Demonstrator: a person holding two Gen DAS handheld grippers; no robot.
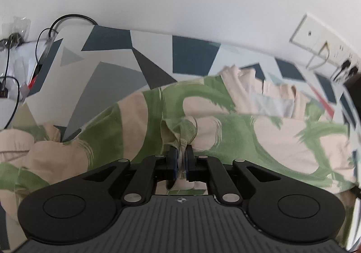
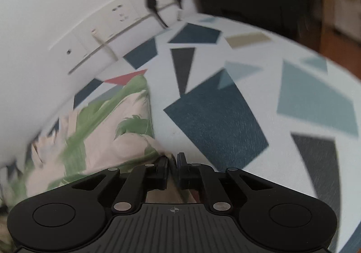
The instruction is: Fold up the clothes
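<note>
- The left gripper (image 1: 182,151) is clenched on a bunched pleat of the cream cotton garment with green brush-stroke print (image 1: 225,122); gathered cloth fans out from the jaws toward twelve o'clock, so the pinch likely serves to carry an edge over.
- The garment lies spread on the table under a white cloth with navy, grey and teal geometric patches (image 1: 117,65), giving a flat surface for folding.
- The right gripper (image 2: 172,158) has its jaws nearly together at the garment's corner (image 2: 101,131), at its nine o'clock; it appears to nip the hem, though blur leaves that uncertain.
- White wall sockets with black plugs (image 2: 158,2) sit at eleven o'clock, well apart.
</note>
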